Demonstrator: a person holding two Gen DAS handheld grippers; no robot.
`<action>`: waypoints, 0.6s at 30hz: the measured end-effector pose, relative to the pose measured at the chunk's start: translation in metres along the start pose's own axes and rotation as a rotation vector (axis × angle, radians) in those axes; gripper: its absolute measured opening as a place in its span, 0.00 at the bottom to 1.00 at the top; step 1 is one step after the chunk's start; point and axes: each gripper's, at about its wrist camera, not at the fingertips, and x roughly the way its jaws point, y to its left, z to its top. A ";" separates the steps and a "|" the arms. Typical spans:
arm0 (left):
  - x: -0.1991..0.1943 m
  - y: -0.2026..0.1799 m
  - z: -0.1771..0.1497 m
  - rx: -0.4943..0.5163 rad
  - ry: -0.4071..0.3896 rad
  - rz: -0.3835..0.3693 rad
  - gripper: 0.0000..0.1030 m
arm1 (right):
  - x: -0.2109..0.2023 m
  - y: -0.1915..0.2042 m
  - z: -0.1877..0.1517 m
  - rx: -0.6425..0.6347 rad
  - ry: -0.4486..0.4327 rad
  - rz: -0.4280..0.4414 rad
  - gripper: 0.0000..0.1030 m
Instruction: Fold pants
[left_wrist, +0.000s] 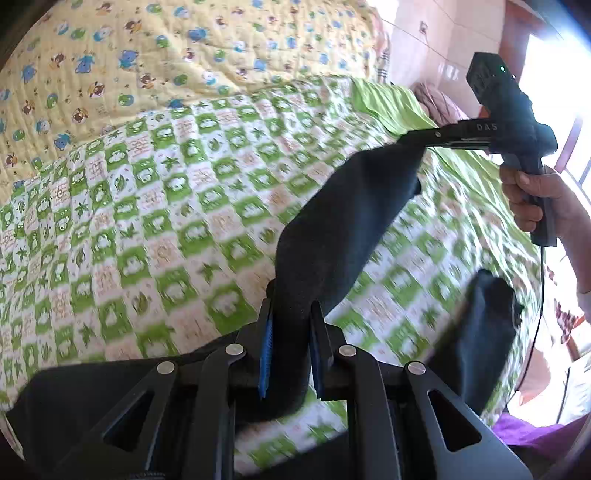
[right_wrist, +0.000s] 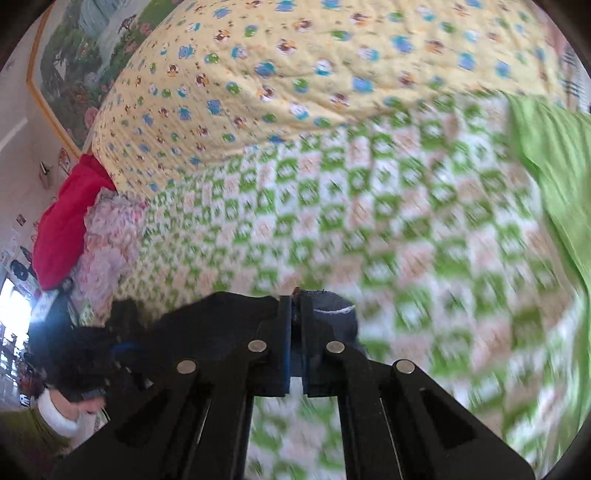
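Above the checked bedspread (left_wrist: 147, 221), I have the dark pants (left_wrist: 332, 229) strung from my left gripper (left_wrist: 291, 343) toward two o'clock to my right gripper (left_wrist: 413, 138), both clamped on cloth; soft, limp fabric, best pinched at its edges.

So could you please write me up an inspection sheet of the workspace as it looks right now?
Surface: bed with green checked quilt; yellow cartoon quilt behind.
Job's things: dark pants lifted, stretched between both grippers.
Clutter: red bedding and floral pillow at the bed's edge.
Grippers: left gripper shut on pants; right gripper shut on pants.
Cables: thin black cable hanging below the right handle.
Surroundings: bright window; wall mural.
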 end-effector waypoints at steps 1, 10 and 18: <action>-0.002 -0.005 -0.005 0.003 0.002 -0.001 0.16 | -0.004 -0.002 -0.008 0.013 0.000 0.002 0.04; -0.016 -0.048 -0.047 0.059 0.026 0.010 0.15 | -0.041 -0.010 -0.083 0.056 -0.017 0.022 0.04; -0.029 -0.073 -0.070 0.096 0.008 0.048 0.14 | -0.065 -0.010 -0.125 0.082 -0.042 0.029 0.04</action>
